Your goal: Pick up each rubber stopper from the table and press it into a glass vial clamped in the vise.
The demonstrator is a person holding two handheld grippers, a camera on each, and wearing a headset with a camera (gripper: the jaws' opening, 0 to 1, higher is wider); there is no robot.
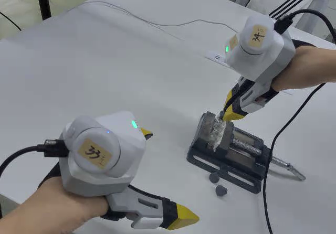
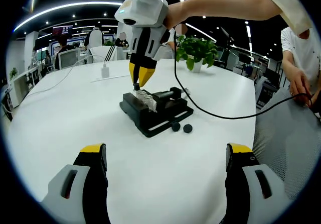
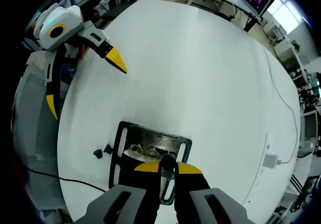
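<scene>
We find the right gripper (image 3: 168,168) closed to a narrow gap on a dark rubber stopper (image 3: 168,160). Its yellow tips are directly above the glass vials (image 3: 145,151) clamped in the vise (image 3: 120,148). We cannot tell whether the stopper already touches a vial mouth.

In our judgement the press calls for the stopper to be centred over one mouth, held square to it, and pushed straight down. A tilted push would risk wedging it or loading the glass sideways.

The left gripper (image 2: 166,149) is spread wide, holds nothing, and hovers well apart from the vise. Two loose stoppers (image 1: 214,177) lie on the table just beside the vise base, not yet picked up.

The white table (image 1: 131,61) also carries a thin cable and a small white adapter (image 1: 216,56). Beyond it is an open office with strip lights, a potted plant (image 2: 195,50) and a person (image 2: 296,58) standing at the table edge.
</scene>
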